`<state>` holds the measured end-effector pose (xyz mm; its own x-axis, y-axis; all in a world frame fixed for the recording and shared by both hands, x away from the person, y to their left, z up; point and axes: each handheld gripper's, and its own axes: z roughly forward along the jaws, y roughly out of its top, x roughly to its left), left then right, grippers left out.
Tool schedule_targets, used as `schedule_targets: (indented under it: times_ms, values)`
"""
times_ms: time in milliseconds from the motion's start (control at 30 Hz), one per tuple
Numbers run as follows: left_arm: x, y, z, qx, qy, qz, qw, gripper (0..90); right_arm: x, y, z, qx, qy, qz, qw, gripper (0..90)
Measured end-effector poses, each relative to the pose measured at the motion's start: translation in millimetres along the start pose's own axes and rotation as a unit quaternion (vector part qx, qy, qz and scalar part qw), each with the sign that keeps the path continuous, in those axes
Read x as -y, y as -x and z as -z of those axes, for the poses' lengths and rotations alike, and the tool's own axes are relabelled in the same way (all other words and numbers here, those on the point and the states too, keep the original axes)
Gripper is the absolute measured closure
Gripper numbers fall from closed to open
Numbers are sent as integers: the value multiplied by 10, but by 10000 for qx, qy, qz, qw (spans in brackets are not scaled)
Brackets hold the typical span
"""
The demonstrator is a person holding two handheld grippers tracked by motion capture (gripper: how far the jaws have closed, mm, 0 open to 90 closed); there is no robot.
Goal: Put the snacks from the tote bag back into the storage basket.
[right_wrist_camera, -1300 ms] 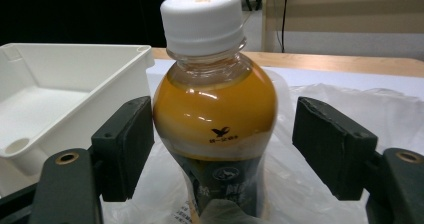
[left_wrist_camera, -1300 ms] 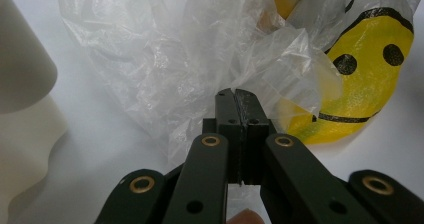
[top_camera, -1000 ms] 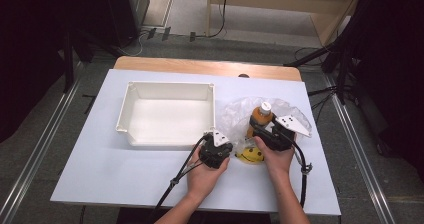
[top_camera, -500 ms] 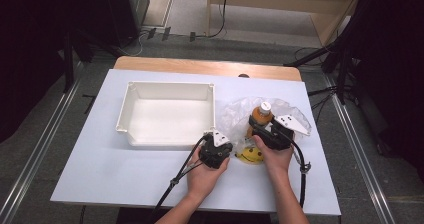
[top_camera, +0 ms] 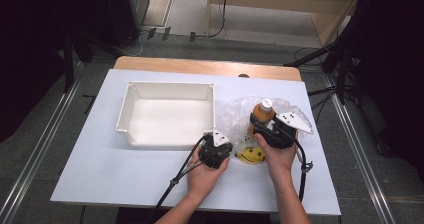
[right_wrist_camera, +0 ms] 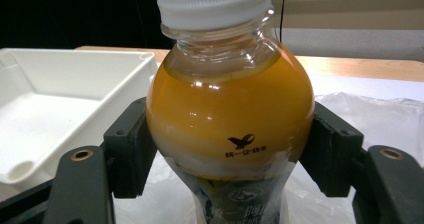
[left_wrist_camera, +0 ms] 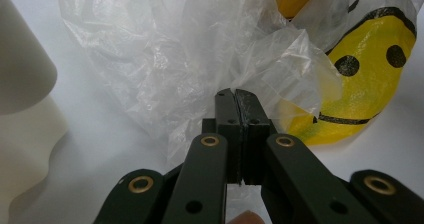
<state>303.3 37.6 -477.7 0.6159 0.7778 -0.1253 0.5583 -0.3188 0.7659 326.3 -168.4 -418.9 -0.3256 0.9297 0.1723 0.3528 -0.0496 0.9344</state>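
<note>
We see a bench [top_camera: 150, 184] with a pale bluish-white top, and a person's two forearms come in from the near edge, each hand holding tongs.

The right tongs [right_wrist_camera: 227, 149] hold an upright clear plastic bottle of orange drink with a white screw cap [right_wrist_camera: 227, 109]. The two black jaws stand wide apart, one on each side of the round upper body of the bottle, and they press against it just under the shoulder. In the high view the bottle [top_camera: 261, 115] stands upright at the right part of the bench, on a crumpled transparent plastic bag with a yellow smiling face printed on it [top_camera: 235, 115], and the right tongs [top_camera: 264, 130] grip it from the near side.

The left tongs [left_wrist_camera: 235, 101] are fully closed. Their two jaws meet flat together, and a thin fold of the plastic bag [left_wrist_camera: 200, 59] is pinched between them, near the yellow printed face. In the high view the left tongs [top_camera: 218, 145] are just left of the yellow face and near the bottle.

An empty white rectangular plastic tray with raised walls [top_camera: 131, 120] lies left of the bag, in the middle of the bench. Its right wall is close to the bag, but we cannot tell if they touch.
</note>
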Motion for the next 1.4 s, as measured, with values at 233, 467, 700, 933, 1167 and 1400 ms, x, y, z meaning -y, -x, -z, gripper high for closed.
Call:
schedule_targets:
  times_ms: [233,467,700,933,1167,1400]
  values:
    - [4,-25,31,148,113,79,9998,820,-96,-39,141,-58,55,31,10000,314]
    - [21,-88,157,600,376,166,9974,482,-70,-15,179,-28,13,23,10000,315]
    - [98,-122,359,669,729,67,9951,283,-62,-2,166,-10,22,12,10000,314]
    - [156,-209,492,625,857,-5,9944,122,-64,-12,175,-30,3,32,10000,313]
    - [252,-332,669,538,1006,-71,9934,80,-65,-10,182,-48,1,28,10000,313]
    - [338,-512,829,412,1083,-74,9932,41,-84,-1,195,-47,52,38,10000,313]
